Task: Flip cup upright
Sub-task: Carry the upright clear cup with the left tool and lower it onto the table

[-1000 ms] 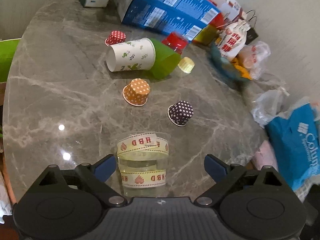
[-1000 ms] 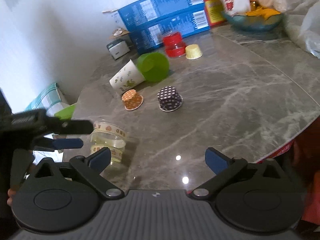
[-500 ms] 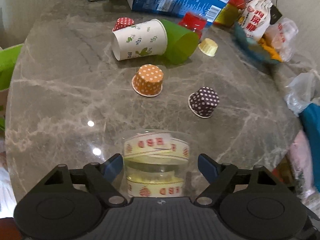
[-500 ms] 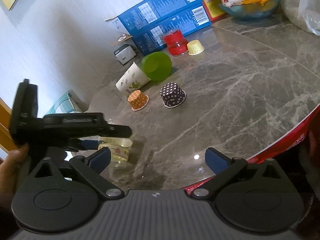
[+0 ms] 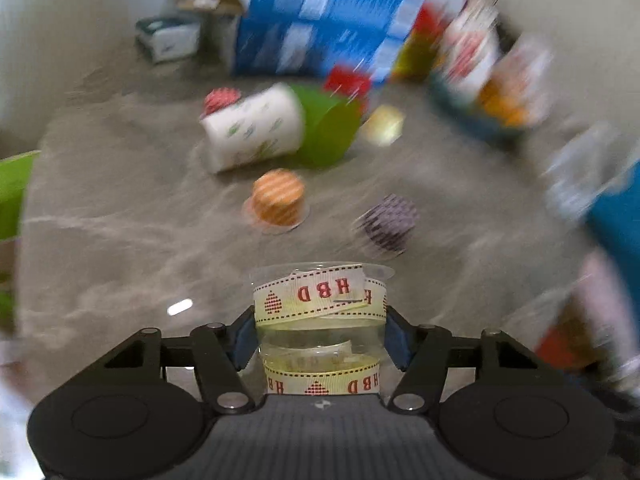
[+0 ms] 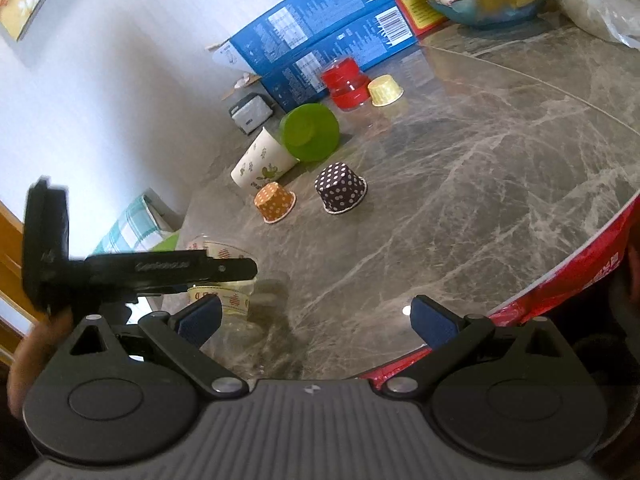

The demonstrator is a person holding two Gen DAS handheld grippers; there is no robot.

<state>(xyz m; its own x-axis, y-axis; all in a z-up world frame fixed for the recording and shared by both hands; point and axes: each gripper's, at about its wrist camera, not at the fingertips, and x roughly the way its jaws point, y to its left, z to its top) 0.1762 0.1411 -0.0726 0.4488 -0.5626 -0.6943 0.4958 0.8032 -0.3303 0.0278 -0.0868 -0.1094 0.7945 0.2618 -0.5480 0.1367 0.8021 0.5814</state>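
My left gripper (image 5: 320, 338) is shut on a clear plastic cup (image 5: 320, 300) wrapped in cream ribbon with red "HBD" letters. The cup's rim faces away from me and it is lifted off the grey marble table (image 5: 120, 240). The left wrist view is motion-blurred. In the right wrist view the cup (image 6: 222, 254) shows at the left, partly hidden by the left gripper (image 6: 224, 270). My right gripper (image 6: 316, 318) is open and empty above the table's near edge.
Upside down on the table are an orange dotted cup (image 6: 275, 202) and a dark dotted cup (image 6: 340, 193). A white paper cup (image 6: 262, 164) and a green cup (image 6: 310, 132) lie on their sides. Blue boxes (image 6: 320, 40), a red cup and bags stand at the back.
My left gripper has closed on the ribbon cup and lifted it, tilting with fast motion. The right gripper has stayed open and drawn back toward the table edge.
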